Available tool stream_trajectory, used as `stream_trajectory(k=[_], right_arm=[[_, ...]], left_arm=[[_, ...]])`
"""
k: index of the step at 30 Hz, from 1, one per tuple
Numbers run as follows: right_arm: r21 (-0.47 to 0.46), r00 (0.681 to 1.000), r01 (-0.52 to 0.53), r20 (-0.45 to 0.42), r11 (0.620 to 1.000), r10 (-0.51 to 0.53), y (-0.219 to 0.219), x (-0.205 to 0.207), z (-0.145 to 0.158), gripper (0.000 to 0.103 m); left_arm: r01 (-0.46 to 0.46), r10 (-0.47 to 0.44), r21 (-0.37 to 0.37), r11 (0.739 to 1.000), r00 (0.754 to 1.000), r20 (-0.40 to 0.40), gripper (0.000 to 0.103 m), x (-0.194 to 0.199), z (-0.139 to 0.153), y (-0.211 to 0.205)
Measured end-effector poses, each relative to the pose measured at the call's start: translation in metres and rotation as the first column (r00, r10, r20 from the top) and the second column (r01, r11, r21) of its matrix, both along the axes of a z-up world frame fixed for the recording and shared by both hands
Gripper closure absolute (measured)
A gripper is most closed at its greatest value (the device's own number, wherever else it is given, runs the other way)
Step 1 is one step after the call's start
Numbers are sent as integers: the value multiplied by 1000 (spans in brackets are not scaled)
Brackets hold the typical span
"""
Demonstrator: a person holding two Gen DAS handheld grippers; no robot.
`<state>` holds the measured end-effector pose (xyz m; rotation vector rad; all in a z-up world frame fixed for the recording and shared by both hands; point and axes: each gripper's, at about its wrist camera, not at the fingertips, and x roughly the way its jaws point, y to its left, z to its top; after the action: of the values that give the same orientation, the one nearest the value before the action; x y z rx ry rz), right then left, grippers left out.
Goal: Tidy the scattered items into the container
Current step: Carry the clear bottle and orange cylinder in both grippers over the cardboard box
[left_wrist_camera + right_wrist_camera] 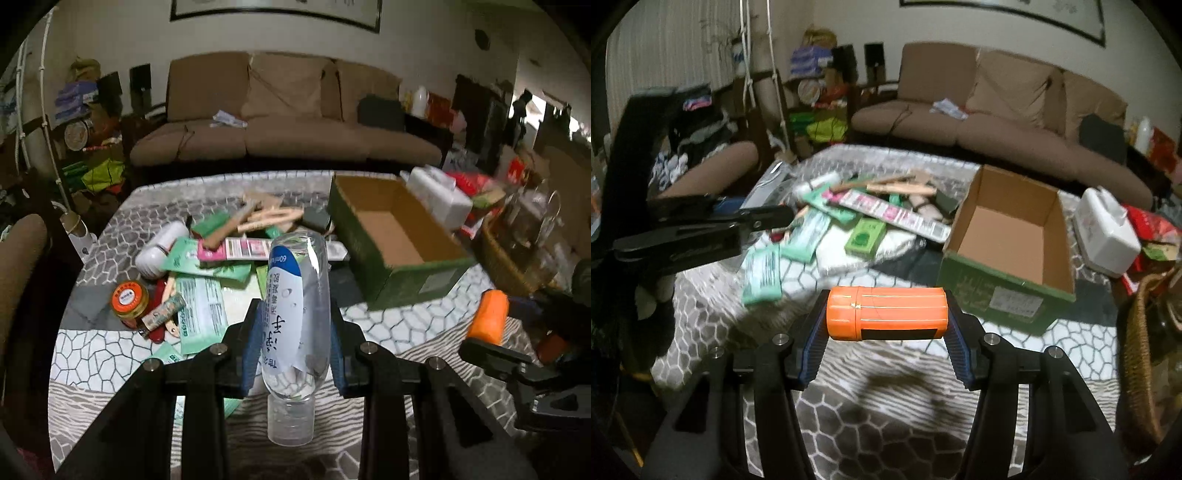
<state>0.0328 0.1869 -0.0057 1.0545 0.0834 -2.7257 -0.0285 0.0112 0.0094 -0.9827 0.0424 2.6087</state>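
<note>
My left gripper [295, 343] is shut on a clear plastic bottle [295, 295] with a blue and white label, cap toward the camera, held above the table. My right gripper [886, 314] is shut on an orange cylinder [886, 312], held sideways between the pads; it also shows in the left wrist view [487, 317]. The open green cardboard box [406, 280] [1004, 291] stands empty at the right of the table. A pile of scattered items [221, 236] [871, 210] lies left of the box: green packets, a pink strip, wooden sticks, a white tube.
A small jar with an orange lid [129, 299] sits near the left front. A white plastic container [1106, 230] and red packaging [1152, 221] lie right of the box. A wicker basket [1141, 350] stands at far right. A brown sofa [288, 122] is behind the table.
</note>
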Motion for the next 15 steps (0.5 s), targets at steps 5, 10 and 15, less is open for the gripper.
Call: stream_trajectory(k=[5,10,15], right_arm=[[-26,994,48,-100,999,-51,3,16,27,50],[-47,981,84,-169,995,-91,10,33,53,50],[-60,969,114,-211,992,-125,11,52,75,50]], left_arm=[[-24,27,47,999,998,-63,71,25,30,-11],[-8,15,71,997,995,-96,71,45,52,-12],[-17,24,89,996,997,-77,71,53,53,-11]])
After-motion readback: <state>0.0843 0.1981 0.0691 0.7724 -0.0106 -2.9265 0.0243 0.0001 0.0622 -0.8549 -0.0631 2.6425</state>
